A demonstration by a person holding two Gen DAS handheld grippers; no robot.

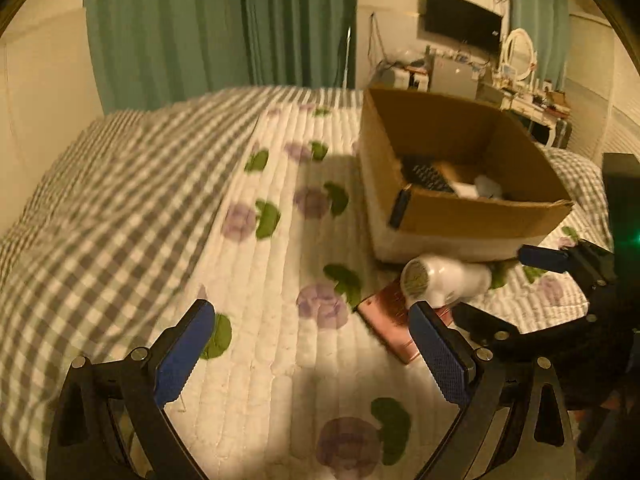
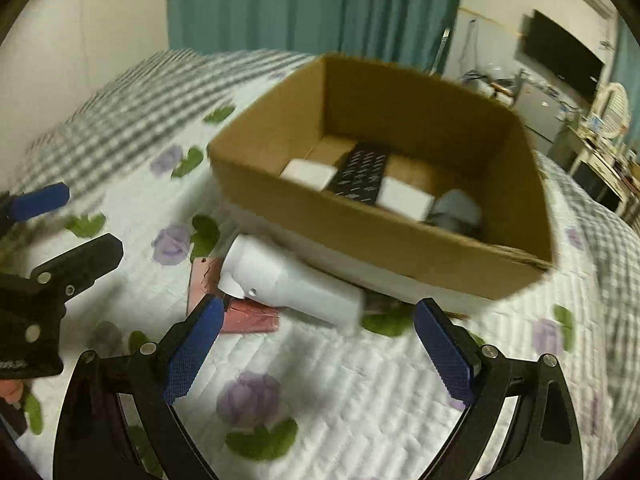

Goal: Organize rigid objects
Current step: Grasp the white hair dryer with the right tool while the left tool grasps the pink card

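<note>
- Cardboard box (image 2: pixel 384 216), open-topped, brown: upper centre of the right wrist view, upper right of the left wrist view, resting on the bed.
- Contents of the box: black remote control with rows of buttons (image 2: pixel 362 176), two white blocks (image 2: pixel 308 174) either side of it, a rounded grey object (image 2: pixel 456 210) at the right end.
- White hair dryer (image 2: pixel 288 280), plastic, lying on its side just in front of the box's near wall, centre of the right wrist view; its round grille end shows in the left wrist view (image 1: pixel 416 278).
- Pink flat rectangular case (image 2: pixel 248 316), partly under the hair dryer, on the quilt.
- White quilted bedspread with purple flowers and green leaves (image 1: pixel 288 360), beside a grey-and-white checked cover (image 1: pixel 100 208) at the left.
- Left gripper (image 1: pixel 312 332), black frame with blue pads: released, jaws spread wide, nothing between them; lower edge of the left wrist view, over the quilt.
- Right gripper (image 2: pixel 318 328), same build: released, jaws wide, hair dryer just ahead of the fingertips, not gripped.
- Teal curtains (image 1: pixel 224 28), top of both views.
</note>
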